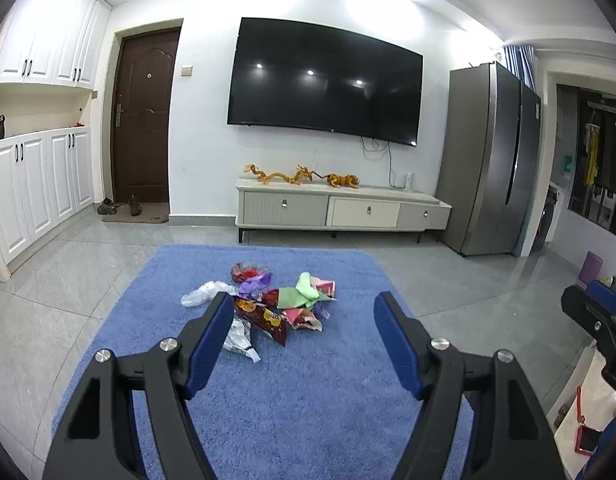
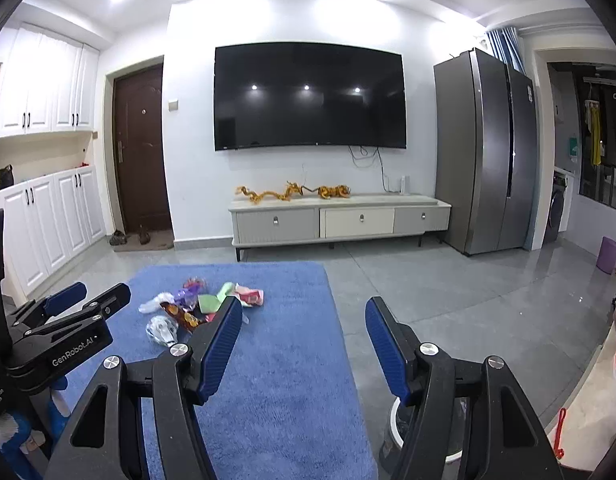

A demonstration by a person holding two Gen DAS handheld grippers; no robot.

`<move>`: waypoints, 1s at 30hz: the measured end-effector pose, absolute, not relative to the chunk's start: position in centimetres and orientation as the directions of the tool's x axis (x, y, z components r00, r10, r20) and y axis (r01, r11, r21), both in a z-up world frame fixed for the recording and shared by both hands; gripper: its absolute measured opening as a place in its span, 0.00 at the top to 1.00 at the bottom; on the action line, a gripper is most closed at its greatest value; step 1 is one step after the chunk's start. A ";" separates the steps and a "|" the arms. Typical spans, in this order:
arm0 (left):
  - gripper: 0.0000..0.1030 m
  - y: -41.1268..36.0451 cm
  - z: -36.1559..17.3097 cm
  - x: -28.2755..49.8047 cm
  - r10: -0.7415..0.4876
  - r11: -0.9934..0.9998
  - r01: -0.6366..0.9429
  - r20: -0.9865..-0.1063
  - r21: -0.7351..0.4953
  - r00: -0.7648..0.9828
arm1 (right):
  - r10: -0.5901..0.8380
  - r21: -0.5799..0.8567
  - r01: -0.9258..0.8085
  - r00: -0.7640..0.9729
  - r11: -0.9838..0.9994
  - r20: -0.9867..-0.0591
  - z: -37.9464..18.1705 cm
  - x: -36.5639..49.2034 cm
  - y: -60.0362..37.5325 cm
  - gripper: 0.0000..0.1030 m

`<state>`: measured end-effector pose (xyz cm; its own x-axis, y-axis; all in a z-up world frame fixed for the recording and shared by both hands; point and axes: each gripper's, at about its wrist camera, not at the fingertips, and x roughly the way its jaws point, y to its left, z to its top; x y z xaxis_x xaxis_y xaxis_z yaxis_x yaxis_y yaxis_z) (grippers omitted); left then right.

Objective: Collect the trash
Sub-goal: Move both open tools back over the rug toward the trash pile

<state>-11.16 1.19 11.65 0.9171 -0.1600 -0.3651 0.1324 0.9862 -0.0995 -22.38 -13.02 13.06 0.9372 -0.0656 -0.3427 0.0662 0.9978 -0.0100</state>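
A pile of trash (image 1: 275,304) lies on the blue rug (image 1: 291,392): coloured paper scraps, a dark red snack wrapper (image 1: 263,318), clear plastic (image 1: 203,294) and a crumpled silver wrapper (image 1: 239,338). My left gripper (image 1: 303,312) is open and empty, held above the rug just short of the pile. My right gripper (image 2: 303,320) is open and empty, to the right of the pile (image 2: 199,306). The left gripper also shows in the right wrist view (image 2: 87,298). A bin with a white rim (image 2: 408,428) sits under the right gripper's right finger, partly hidden.
A TV cabinet (image 1: 340,210) with golden figurines stands against the far wall under a wall TV (image 1: 324,80). A grey fridge (image 1: 492,160) is at right, white cupboards (image 1: 39,184) at left. A purple bin (image 2: 608,254) stands far right. A red phone (image 1: 586,438) lies on a low table.
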 end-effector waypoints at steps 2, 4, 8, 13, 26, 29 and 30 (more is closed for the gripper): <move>0.31 1.3 12.0 -11.4 -0.154 0.987 0.127 -0.353 -0.099 0.923 | -0.065 -0.008 0.066 0.937 0.998 -0.342 13.1 -22.3 -13.0 0.38; 0.31 1.3 12.1 -11.6 -0.146 0.988 0.121 -0.339 -0.094 0.930 | -0.063 -0.008 0.064 0.937 0.998 -0.343 13.0 -22.2 -12.9 0.38; 0.31 1.1 12.1 -11.7 -0.134 0.990 0.112 -0.321 -0.085 0.938 | -0.059 -0.012 0.058 0.932 0.998 -0.357 12.4 -21.7 -13.0 0.38; 0.31 0.8 11.7 -11.5 -0.122 0.992 0.103 -0.294 -0.079 0.948 | -0.059 -0.003 0.062 0.925 0.998 -0.375 11.8 -21.0 -13.3 0.38; 0.31 0.3 10.1 -9.0 -0.111 0.994 0.098 -0.323 -0.056 0.940 | -0.046 0.011 0.056 0.904 0.998 -0.426 9.9 -18.6 -13.7 0.38; 0.31 0.3 9.8 -8.4 -0.095 0.995 0.088 -0.329 -0.035 0.940 | -0.034 0.017 0.046 0.897 0.999 -0.440 9.5 -17.7 -13.8 0.38; 0.31 0.3 9.7 -8.1 -0.091 0.996 0.085 -0.332 -0.033 0.939 | -0.031 0.018 0.043 0.895 0.999 -0.445 9.3 -17.5 -13.7 0.38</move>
<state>-8.11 0.29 9.70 0.9389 -0.0914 -0.3319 0.0854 0.9958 -0.0326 -17.52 -13.72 9.34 0.8952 -0.0307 -0.4447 0.0433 0.9989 0.0182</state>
